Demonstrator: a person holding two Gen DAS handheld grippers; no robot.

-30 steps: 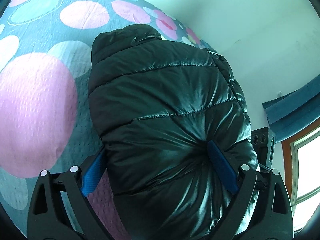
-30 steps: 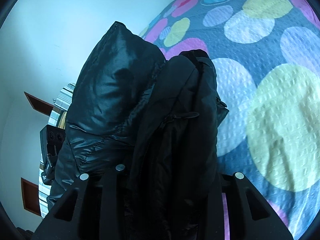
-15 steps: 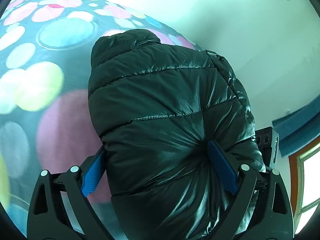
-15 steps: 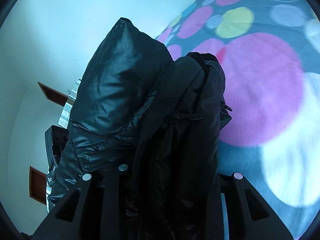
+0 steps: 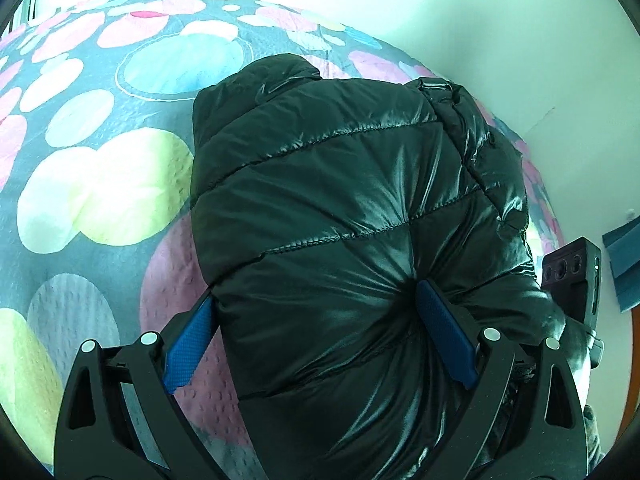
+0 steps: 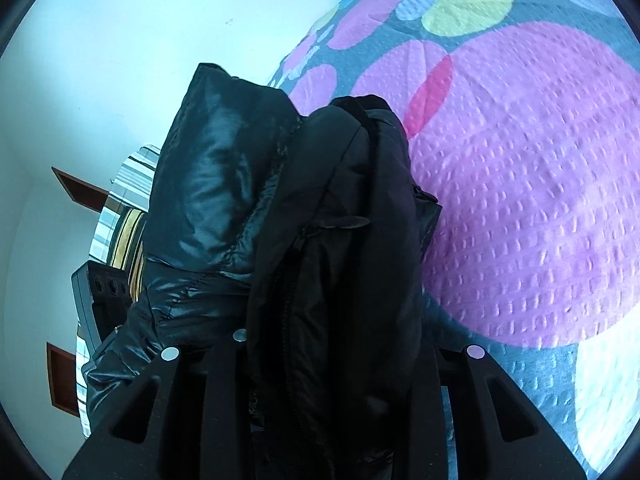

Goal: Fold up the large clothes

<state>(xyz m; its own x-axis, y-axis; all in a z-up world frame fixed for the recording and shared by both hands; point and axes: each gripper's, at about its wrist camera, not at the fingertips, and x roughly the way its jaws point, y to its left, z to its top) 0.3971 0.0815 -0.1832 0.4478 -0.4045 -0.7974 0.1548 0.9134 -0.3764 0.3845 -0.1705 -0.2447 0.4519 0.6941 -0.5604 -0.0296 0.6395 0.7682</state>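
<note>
A glossy black quilted puffer jacket [image 5: 340, 240] was held up off a bed covered by a grey bedspread printed with large pink, yellow and pale blue circles [image 5: 100, 184]. The jacket was bunched into a thick, bulky bundle rather than spread flat.

The left gripper [image 5: 316, 320] was clamped on a wide fold of the padded shell, its blue pads [image 5: 444, 336] pressing in deeply enough that the fabric puckered around them. In the right wrist view, the right gripper [image 6: 320, 344] was closed on a narrower wad of the same jacket, where several layers, a zip edge and a darker matte lining hung together; its fingertips were buried in cloth. Each gripper's black camera housing [image 5: 572, 276] showed at the edge of the other's view, so the two hands sat near each other on one bundle.

Judging by this, the jacket appeared gathered or doubled over but not yet laid down. Setting it on the bed, squaring the layers and flattening the folds seemingly remained. How neat the fold was could not be told, since most of the garment was hidden behind itself.
</note>
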